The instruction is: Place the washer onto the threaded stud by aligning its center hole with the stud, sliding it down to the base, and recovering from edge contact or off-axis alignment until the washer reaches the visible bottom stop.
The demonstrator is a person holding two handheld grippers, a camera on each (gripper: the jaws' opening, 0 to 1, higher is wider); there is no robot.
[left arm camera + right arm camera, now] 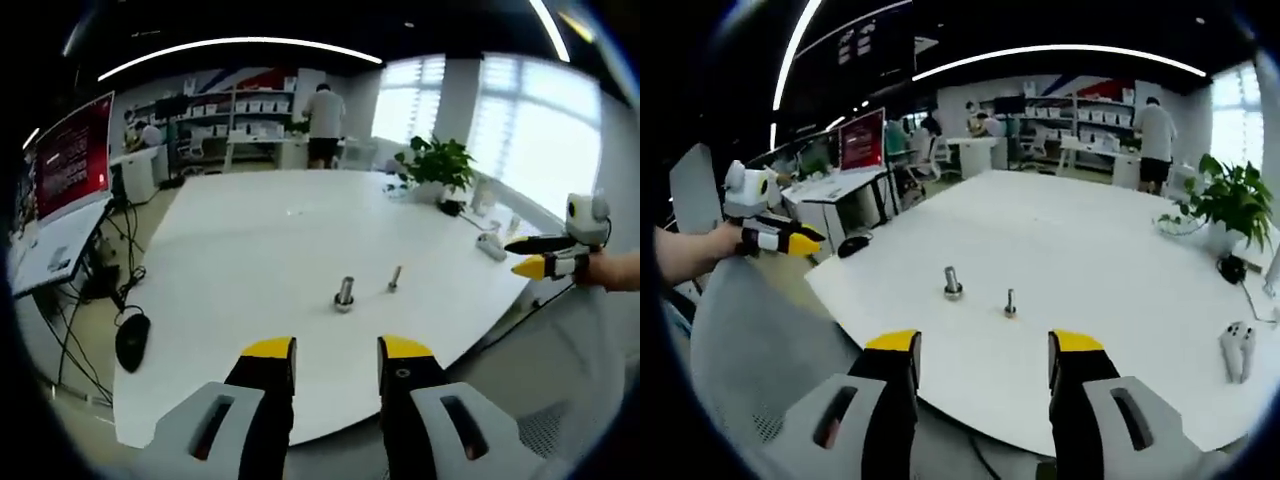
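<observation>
1. On the white bench (250,250), two small metal pieces stand upright near the front edge — a thicker stud with a wider base (344,294) and, just beside it, a thinner threaded stud (395,279). The right gripper view shows the same pair, the thicker one (953,283) to the left of the thinner one (1010,302).

2. The washer itself cannot be made out as a separate part; it may be the wider ring at the foot of the thicker piece, but the pictures are too small to tell.

3. The left tool (337,362) hangs short of the bench edge with its yellow-tipped jaws well apart and nothing between them. The right tool (983,357) is likewise wide open and empty, also well back from the studs.

4. Each tool appears in the other's view, held out to the side by a hand — the right tool (545,255) at the far right, the left tool (780,238) at the far left.

5. Judged from this, the work has not begun: the first step is to find and pick up the washer.

6. To do it well, grip the washer by its rim, keep it level, bring it straight over the stud's top and lower gently; if it catches an edge, lift slightly, re-centre and try again.

7. Beyond, a potted plant (437,165) stands on the bench.
</observation>
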